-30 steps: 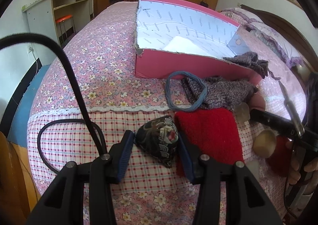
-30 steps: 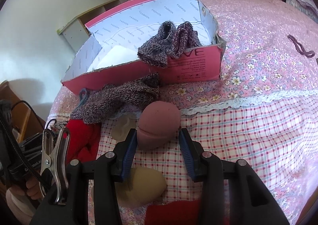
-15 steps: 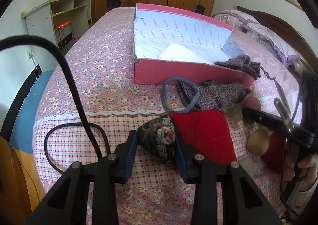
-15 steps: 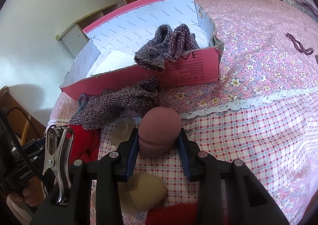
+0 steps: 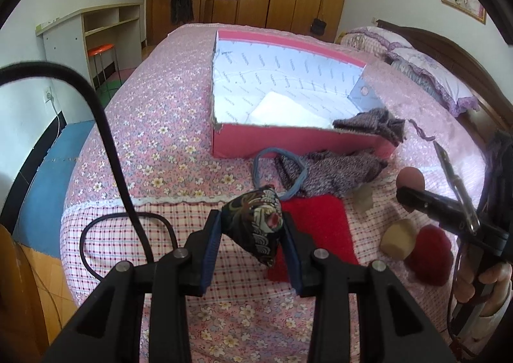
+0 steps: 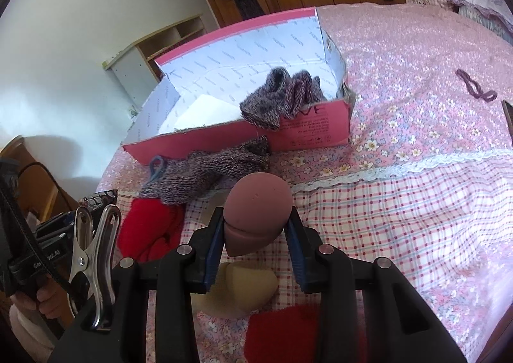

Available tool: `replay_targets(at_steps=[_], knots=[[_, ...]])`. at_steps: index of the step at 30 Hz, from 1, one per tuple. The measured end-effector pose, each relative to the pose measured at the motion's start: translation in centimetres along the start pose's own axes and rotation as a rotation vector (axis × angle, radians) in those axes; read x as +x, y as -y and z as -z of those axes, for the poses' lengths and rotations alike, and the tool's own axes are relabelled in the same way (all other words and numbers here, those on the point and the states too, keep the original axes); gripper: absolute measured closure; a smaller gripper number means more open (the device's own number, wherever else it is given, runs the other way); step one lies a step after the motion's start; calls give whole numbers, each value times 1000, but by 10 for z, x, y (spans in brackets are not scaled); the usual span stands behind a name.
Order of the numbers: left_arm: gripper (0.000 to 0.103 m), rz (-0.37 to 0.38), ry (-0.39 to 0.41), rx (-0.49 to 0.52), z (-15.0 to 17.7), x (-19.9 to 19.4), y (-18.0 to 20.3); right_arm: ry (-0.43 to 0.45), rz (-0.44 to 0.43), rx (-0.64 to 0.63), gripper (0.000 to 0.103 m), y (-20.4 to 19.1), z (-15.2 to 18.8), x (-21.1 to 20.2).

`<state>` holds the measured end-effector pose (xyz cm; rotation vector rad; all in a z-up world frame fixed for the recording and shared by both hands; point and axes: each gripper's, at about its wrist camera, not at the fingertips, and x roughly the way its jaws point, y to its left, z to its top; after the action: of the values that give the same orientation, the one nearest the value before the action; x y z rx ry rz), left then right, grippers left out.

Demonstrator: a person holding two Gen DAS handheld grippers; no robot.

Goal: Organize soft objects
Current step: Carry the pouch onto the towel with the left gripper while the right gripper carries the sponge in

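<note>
My left gripper (image 5: 253,234) is shut on a dark patterned fabric pouch (image 5: 255,228) and holds it above the bed. My right gripper (image 6: 255,234) is shut on a mauve makeup sponge (image 6: 256,214), lifted off the bed; it also shows in the left wrist view (image 5: 410,178). An open pink shoebox (image 5: 288,141) lies ahead, with one grey knitted sock (image 6: 282,100) draped over its front wall. Another grey sock (image 5: 333,170), a blue band (image 5: 266,167), a red cloth (image 5: 314,228), a beige sponge (image 6: 240,286) and a red round pad (image 5: 428,254) lie on the bed.
A black cable (image 5: 109,151) loops over the bed's left edge. A purple hair tie (image 6: 476,90) lies far right on the bedspread. Pillows (image 5: 429,74) and a headboard are at the right. A desk and stool (image 5: 102,52) stand off the left.
Both grippers closed on their objects and rose: the left lifted the patterned pouch off the bed, the right lifted the mauve sponge.
</note>
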<state>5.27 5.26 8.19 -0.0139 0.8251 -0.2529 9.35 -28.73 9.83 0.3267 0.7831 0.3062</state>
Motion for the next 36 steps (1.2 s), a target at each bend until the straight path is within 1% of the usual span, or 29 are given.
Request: replay_targets(at_steps=[8, 20, 36], knots=[[65, 21, 28, 1, -15, -6, 3, 35, 13, -35, 66, -9, -3, -22], [65, 49, 46, -10, -39, -4, 3, 70, 31, -56, 66, -12, -15, -32], [65, 61, 59, 47, -69, 2, 24, 103, 71, -107, 66, -15, -35, -44]])
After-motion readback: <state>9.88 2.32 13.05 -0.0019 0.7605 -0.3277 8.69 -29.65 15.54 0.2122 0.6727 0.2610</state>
